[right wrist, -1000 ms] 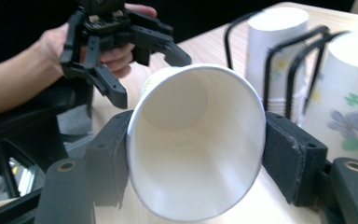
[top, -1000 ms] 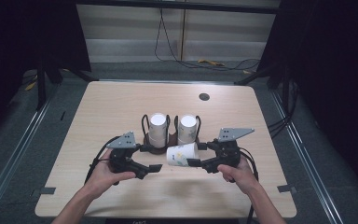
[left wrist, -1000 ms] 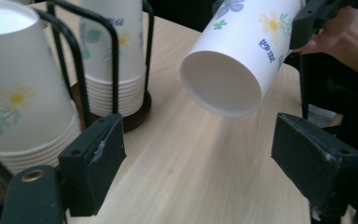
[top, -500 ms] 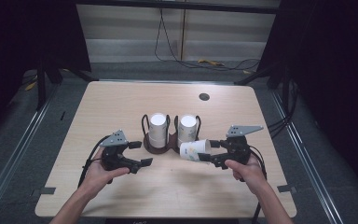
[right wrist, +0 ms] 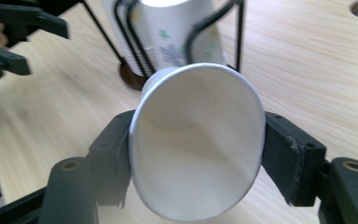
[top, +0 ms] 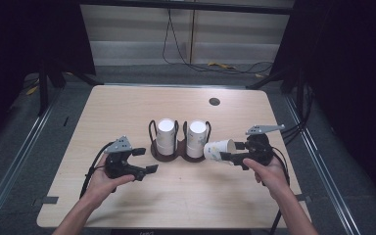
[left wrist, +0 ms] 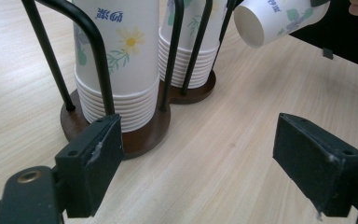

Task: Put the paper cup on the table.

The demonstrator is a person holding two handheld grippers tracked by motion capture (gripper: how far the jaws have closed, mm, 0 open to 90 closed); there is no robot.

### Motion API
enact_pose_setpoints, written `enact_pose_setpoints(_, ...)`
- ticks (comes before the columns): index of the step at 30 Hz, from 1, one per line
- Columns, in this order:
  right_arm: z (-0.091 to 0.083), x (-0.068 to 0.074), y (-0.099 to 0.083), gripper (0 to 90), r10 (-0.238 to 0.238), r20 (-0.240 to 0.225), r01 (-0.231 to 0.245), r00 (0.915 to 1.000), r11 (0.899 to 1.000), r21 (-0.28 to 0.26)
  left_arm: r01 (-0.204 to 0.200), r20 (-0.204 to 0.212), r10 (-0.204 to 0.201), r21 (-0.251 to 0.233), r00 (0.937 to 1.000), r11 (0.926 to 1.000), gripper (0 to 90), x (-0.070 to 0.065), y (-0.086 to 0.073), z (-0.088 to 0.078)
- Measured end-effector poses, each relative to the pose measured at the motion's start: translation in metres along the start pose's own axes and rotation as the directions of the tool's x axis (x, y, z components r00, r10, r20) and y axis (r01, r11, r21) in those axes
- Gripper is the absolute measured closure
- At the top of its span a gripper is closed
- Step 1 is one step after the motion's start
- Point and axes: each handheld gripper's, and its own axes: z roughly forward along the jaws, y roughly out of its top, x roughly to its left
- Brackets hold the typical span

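A brown wooden holder (top: 176,153) with black wire loops carries two stacks of flowered white paper cups, the left stack (top: 165,134) and the right stack (top: 196,136). My right gripper (top: 227,156) is shut on a single paper cup (top: 219,149), held on its side just right of the right stack. In the right gripper view the pads squeeze that cup (right wrist: 186,107) into an oval, with its mouth facing the camera. My left gripper (top: 146,160) stands open left of the holder. Its wide jaws (left wrist: 200,172) frame the holder's base (left wrist: 144,137) and hold nothing.
A round cable hole (top: 214,101) sits in the tabletop at the back right. Bare wood (top: 186,196) lies in front of the holder. Dark floor, metal rails and cables surround the table.
My right gripper has carried the paper cup to the right, away from the front of the holder. My left gripper has drawn back slightly to the left.
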Motion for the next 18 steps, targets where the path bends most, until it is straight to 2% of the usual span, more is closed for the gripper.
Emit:
enact_pose_setpoints(3,0.000,-0.003,0.003,31.5,0.022,0.032,-0.023,0.9992,0.999,0.023,-0.001,-0.004,0.001,-0.001,1.0000,1.0000,16.1,0.001,0.000,-0.001)
enact_pose_setpoints(8,0.002,-0.009,0.008,31.5,0.032,0.098,-0.037,0.9947,0.998,0.050,-0.006,-0.014,0.006,0.007,0.9999,1.0000,16.1,0.001,-0.001,-0.002)
enact_pose_setpoints(13,0.003,-0.017,0.016,31.5,0.053,0.156,-0.066,0.9864,0.994,0.082,0.004,-0.023,-0.004,0.017,0.9997,0.9999,16.2,0.004,-0.004,-0.003)
enact_pose_setpoints(15,0.003,-0.019,0.019,31.5,0.056,0.189,-0.075,0.9804,0.993,0.095,0.015,-0.024,-0.015,0.006,0.9996,0.9999,16.2,0.004,-0.004,-0.004)
enact_pose_setpoints(18,0.005,-0.023,0.025,31.5,0.068,0.207,-0.093,0.9759,0.989,0.115,0.035,-0.029,-0.036,-0.003,0.9990,0.9994,16.3,0.005,-0.004,-0.005)
